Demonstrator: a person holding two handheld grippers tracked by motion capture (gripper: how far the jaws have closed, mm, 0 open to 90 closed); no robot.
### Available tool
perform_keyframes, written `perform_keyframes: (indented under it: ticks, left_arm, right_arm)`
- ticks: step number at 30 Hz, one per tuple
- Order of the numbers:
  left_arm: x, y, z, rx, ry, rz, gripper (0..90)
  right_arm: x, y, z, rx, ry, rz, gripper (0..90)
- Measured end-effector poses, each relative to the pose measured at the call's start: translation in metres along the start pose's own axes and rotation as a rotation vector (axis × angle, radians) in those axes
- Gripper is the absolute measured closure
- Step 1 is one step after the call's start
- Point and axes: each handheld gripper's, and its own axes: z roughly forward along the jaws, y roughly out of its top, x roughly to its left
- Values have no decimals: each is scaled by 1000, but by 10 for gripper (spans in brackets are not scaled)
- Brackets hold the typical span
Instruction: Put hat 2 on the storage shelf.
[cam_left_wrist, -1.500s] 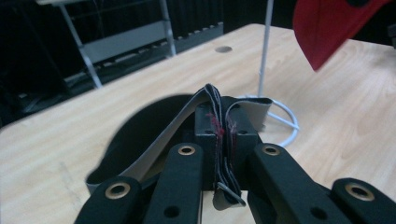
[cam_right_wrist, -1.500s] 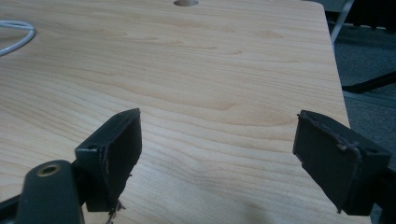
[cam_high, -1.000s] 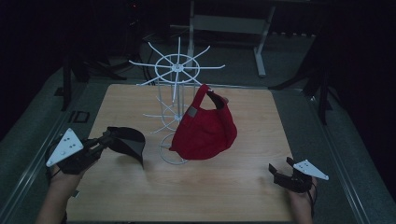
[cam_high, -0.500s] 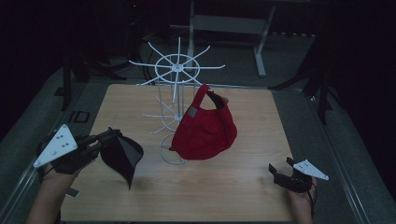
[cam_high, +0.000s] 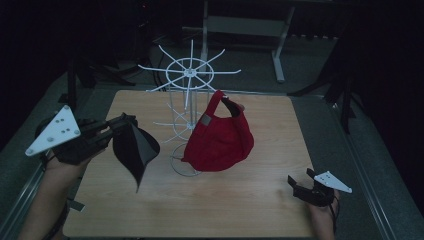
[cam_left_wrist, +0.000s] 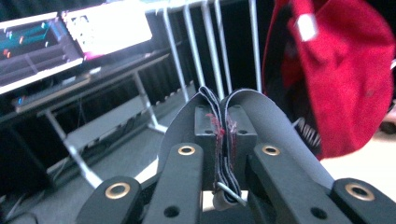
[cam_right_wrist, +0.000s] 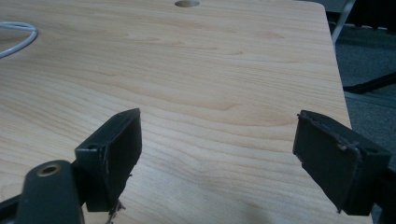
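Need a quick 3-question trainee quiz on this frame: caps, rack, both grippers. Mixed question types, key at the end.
1. True or false: the right gripper has its jaws shut on a cap.
2. Multiple choice: what does the left gripper hold? A) a black cap B) a white rack arm C) nothing
3. Short answer: where is the red cap?

Key
1. False. Its jaws stand open over bare table, with nothing between them.
2. A. The jaws are closed on the edge of the black cap, which hangs clear of the table.
3. It hangs on the white wire rack, at the rack's right side in the high view.
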Motion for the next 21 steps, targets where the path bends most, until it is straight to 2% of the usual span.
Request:
perform_keyframes:
  ticks: [4,9,10,13,15,17,20,21]
  left_arm:
    - [2,21,-3,-30,-14,30,866]
    - [8,48,-1,-56,-6,59,865]
    - [8,48,-1,-56,-6,59,865]
    - [15,63,8,-63,-11,56,865]
    - [17,65,10,-64,-9,57,865]
    - [20,73,18,-72,-22,44,865]
    - [19,77,22,-72,-33,42,865]
    - [18,81,26,-75,-55,43,865]
  right_arm:
    - [0,0,0,0,1,1,154]
    - [0,0,0,0,2,1,155]
    - [0,0,0,0,2,1,155]
    - [0,0,0,2,2,1,155]
    - [0,0,0,2,2,1,155]
    - [0,0,0,2,3,1,155]
    - [0,0,0,2,2,1,155]
    - [0,0,0,4,1,-2,155]
